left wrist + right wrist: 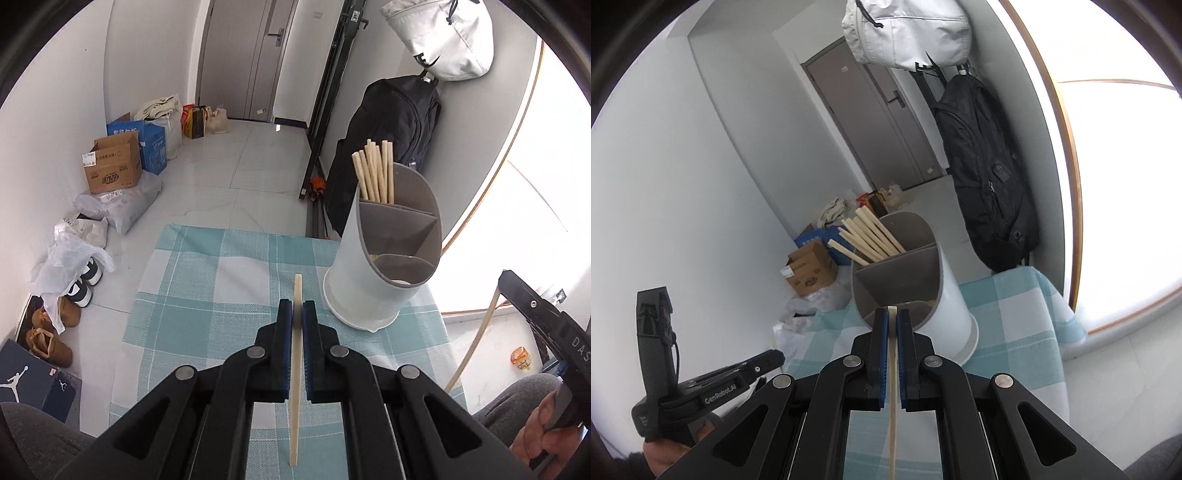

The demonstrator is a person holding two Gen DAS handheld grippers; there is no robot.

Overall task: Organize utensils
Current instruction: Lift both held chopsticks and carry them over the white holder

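A white utensil holder [384, 258] with grey dividers stands on the checked tablecloth [207, 280], with several wooden chopsticks [375, 173] upright in its far compartment. My left gripper [296, 306] is shut on one wooden chopstick [295, 369], held above the cloth to the left of the holder. My right gripper [893, 314] is shut on another chopstick [893, 387], its tip close to the near rim of the holder [908, 280]. The right gripper's chopstick also shows in the left wrist view [472, 343].
A black backpack [384, 147] and a white bag [443, 37] hang behind the holder. Boxes [114, 166], plastic bags and shoes [55, 321] lie on the floor to the left. A bright window [1126, 184] is on the right. The table ends just past the holder.
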